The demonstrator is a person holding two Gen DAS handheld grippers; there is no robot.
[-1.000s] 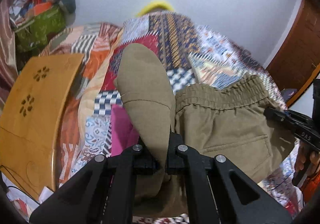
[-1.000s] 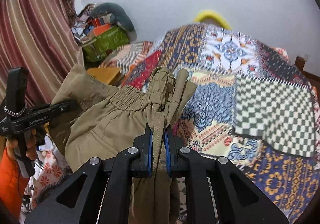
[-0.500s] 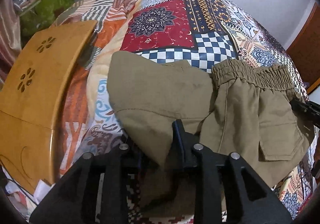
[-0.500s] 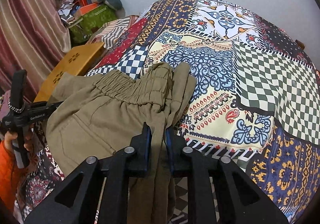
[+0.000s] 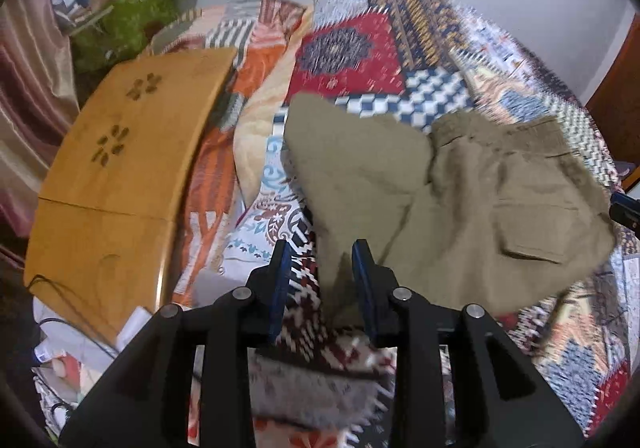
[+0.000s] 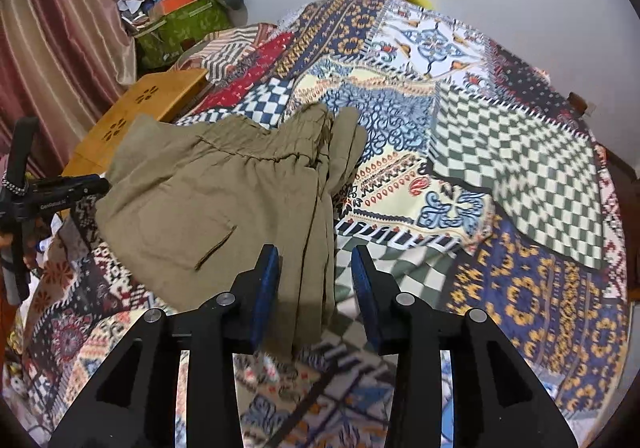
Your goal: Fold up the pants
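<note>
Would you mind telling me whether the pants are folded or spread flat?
Folded: the khaki pants lie doubled on the quilt, a leg layer beside the waistband.

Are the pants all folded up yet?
Partly. The khaki pants lie folded over on the patchwork quilt, waistband bunched. Both the left gripper and right gripper are open, holding nothing. A lumpy flap needs flattening, maybe one more fold.

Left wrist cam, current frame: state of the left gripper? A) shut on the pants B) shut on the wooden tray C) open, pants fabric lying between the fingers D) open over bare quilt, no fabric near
C: the left gripper shows a wide gap between its blue pads, and the pants lie loose on the quilt, with a fold running into that gap.
</note>
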